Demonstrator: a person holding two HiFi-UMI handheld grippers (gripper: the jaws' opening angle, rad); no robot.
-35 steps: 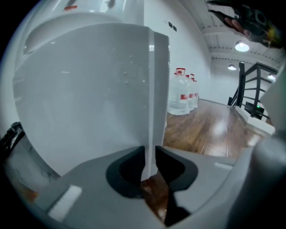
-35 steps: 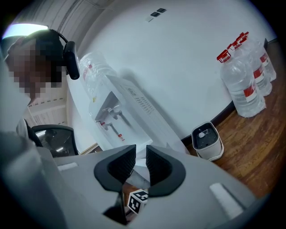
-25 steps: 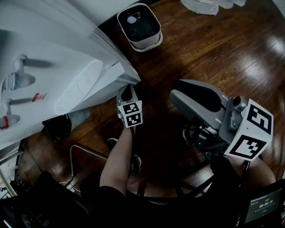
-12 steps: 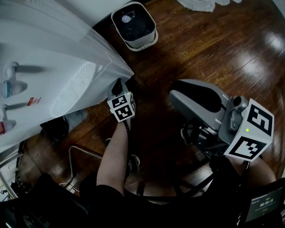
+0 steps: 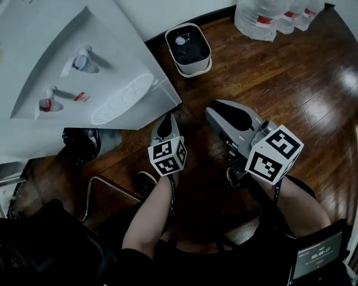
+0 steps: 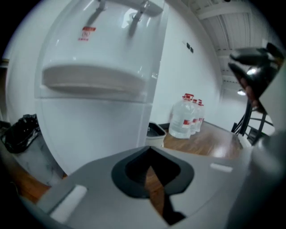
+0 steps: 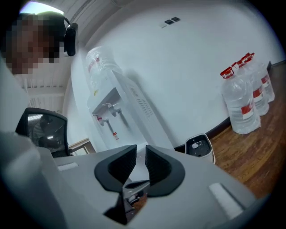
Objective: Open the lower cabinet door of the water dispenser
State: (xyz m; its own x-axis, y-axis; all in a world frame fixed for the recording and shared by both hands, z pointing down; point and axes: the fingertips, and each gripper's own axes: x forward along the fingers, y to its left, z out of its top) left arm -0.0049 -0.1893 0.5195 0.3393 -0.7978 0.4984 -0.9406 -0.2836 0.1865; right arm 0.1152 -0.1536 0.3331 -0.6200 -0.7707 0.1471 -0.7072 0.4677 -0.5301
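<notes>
Water dispenser (image 5: 67, 56) cut off at L edge; bottles (image 5: 263, 17) cropped at top.

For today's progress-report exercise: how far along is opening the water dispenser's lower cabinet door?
Done: nothing visible; the lower cabinet door looks flush and closed. In hand: the left gripper, jaws shut and empty, faces the door without touching it; the right gripper, jaws barely apart, holds nothing. Left: probably grip the door's edge and pull it open.

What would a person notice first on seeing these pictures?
A big white water dispenser fills the upper left of the head view. Just below it, in the middle, are the left hand-held gripper and the right hand-held gripper, with their black-and-white marker cubes. Large water bottles stand on the wooden floor at the upper right.
</notes>
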